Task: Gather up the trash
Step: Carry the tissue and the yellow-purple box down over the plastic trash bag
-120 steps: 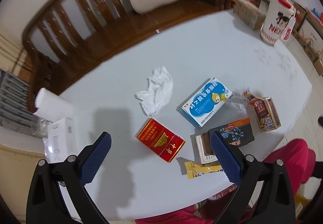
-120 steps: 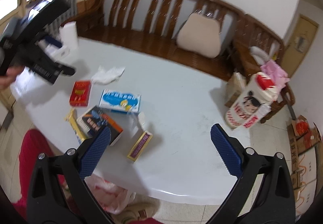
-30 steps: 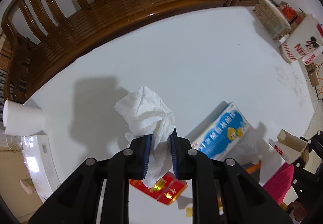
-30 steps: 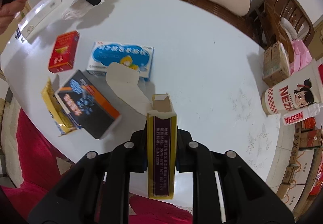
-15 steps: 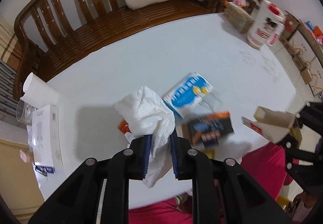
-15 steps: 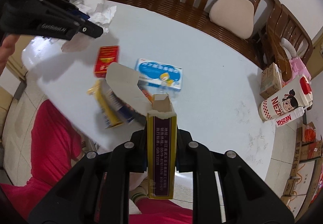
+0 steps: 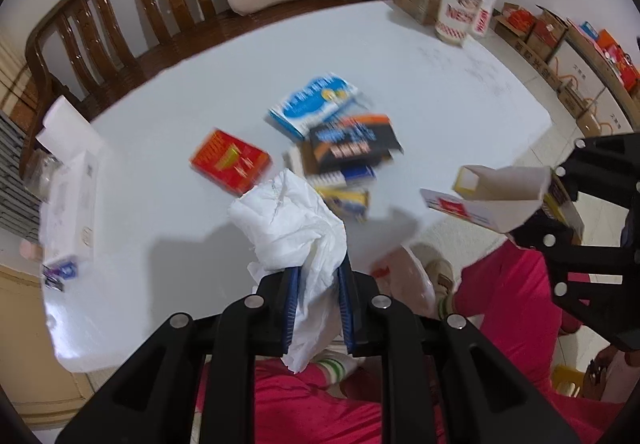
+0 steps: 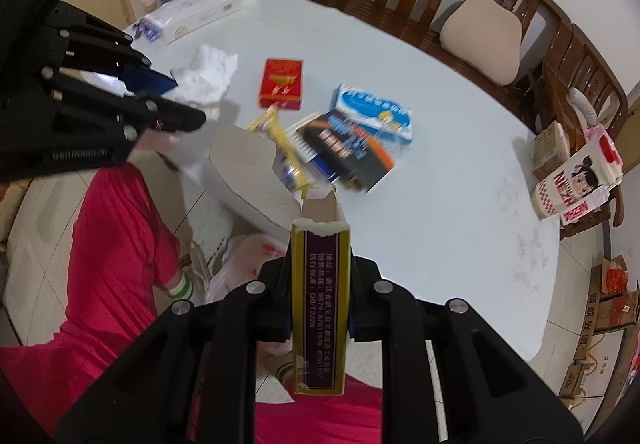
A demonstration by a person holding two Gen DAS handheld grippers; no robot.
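My left gripper [image 7: 318, 284] is shut on a crumpled white tissue [image 7: 288, 220], held above the near table edge. My right gripper [image 8: 320, 284] is shut on an opened yellow and purple carton [image 8: 320, 296] with a torn flap, also past the table edge over the floor. The carton also shows at the right of the left wrist view [image 7: 496, 200], and the tissue in the right wrist view [image 8: 208, 76]. On the white table [image 7: 440, 92] lie a red box [image 7: 230, 160], a blue and white box [image 7: 312, 104], a black and orange box [image 7: 352, 144] and a yellow wrapper [image 7: 346, 200].
A pale plastic bag [image 8: 248, 264] lies on the floor below the grippers, by a person's red trousers [image 8: 104, 244]. A white box [image 7: 68, 200] and paper roll [image 7: 64, 128] sit at the table's left. A NEZHA cup [image 7: 460, 0] stands far right. A wooden bench [image 7: 160, 4] lies behind.
Both grippers have pulled back from the table toward the person and the floor, still holding the tissue and the carton, and they have come closer together.
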